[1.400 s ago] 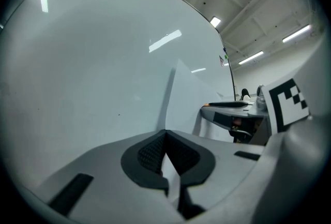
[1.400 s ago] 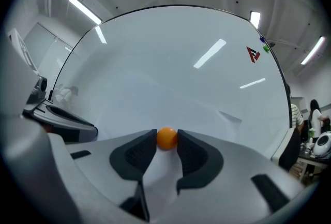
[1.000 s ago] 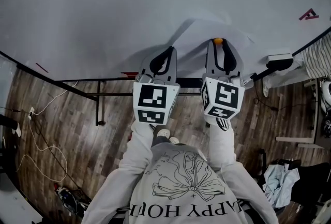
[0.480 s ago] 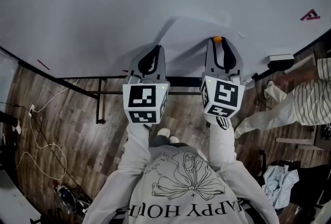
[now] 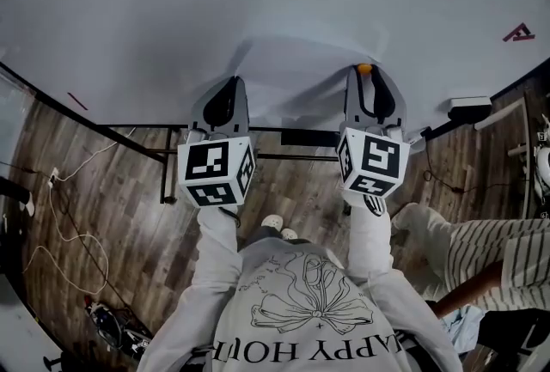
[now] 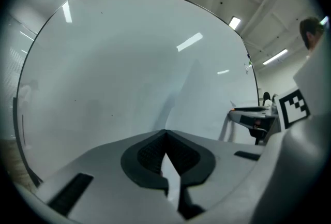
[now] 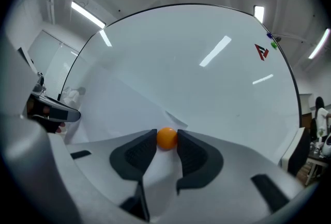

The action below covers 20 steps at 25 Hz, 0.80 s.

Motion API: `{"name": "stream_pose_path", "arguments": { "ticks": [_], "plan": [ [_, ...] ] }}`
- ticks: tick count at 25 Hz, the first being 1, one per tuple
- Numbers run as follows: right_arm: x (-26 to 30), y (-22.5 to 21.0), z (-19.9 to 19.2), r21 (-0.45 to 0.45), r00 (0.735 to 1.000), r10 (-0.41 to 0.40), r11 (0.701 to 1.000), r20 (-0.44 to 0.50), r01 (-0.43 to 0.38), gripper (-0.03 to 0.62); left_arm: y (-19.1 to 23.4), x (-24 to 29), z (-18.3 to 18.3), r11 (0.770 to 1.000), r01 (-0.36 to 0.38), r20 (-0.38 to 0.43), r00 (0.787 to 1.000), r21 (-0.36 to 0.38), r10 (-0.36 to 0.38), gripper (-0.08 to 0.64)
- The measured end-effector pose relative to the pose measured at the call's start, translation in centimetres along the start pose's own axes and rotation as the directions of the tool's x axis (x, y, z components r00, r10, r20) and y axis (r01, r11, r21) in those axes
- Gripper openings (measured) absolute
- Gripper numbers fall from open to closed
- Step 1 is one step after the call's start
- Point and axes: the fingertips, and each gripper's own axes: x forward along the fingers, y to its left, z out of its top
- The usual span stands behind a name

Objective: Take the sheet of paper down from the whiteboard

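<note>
The white sheet of paper [image 5: 301,61] hangs on the whiteboard [image 5: 172,9] and bulges away from it between my two grippers. My left gripper [image 5: 225,88] is shut on the sheet's left edge. In the left gripper view the paper [image 6: 207,106] runs from the closed jaws [image 6: 165,132] up to the right. My right gripper [image 5: 364,71] is shut on a small orange ball magnet [image 5: 364,68] at the sheet's right side. In the right gripper view the magnet [image 7: 166,137] sits pinched between both pads, with the paper [image 7: 124,109] stretching off to the left.
A red mark [image 5: 518,33] sits on the board at the far right, also in the right gripper view [image 7: 262,51]. An eraser [image 5: 468,106] lies at the board's lower right edge. A person in striped clothes [image 5: 498,250] crouches at the right. Cables [image 5: 60,224] trail over the wooden floor.
My left gripper has moved left with the paper's edge, pulling the sheet away from the board. The right gripper has stayed on the magnet. A person in stripes has crossed at the right.
</note>
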Motion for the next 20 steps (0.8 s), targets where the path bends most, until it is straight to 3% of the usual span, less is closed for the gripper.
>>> {"name": "stream_pose_path", "arguments": {
  "ticks": [4, 10, 16, 18, 20],
  "plan": [
    [0.2, 0.2, 0.0, 0.000, 1.000, -0.002, 1.000, -0.002, 0.002, 0.120, 2.6, -1.0, 0.3, 0.996, -0.094, 0.011, 0.996, 0.003, 0.094, 0.003],
    [0.1, 0.2, 0.1, 0.003, 1.000, -0.010, 1.000, -0.001, 0.010, 0.120, 5.6, -2.8, 0.7, 0.990, -0.138, 0.026, 0.990, -0.040, 0.139, 0.003],
    [0.1, 0.3, 0.0, 0.014, 1.000, -0.011, 1.000, 0.005, 0.011, 0.126, 6.5, -3.9, 1.0, 0.987, -0.138, 0.045, 0.989, -0.082, 0.142, 0.003],
    [-0.1, 0.5, -0.1, 0.036, 1.000, -0.001, 0.999, 0.006, 0.001, 0.187, 6.2, -4.2, 1.1, 0.988, -0.130, 0.052, 0.990, -0.085, 0.135, 0.002],
    [-0.5, 0.6, 0.0, 0.060, 1.000, -0.001, 0.998, 0.011, 0.000, 0.192, 5.9, -4.5, 1.3, 0.989, -0.122, 0.058, 0.990, -0.085, 0.127, 0.003]
  ]
}}
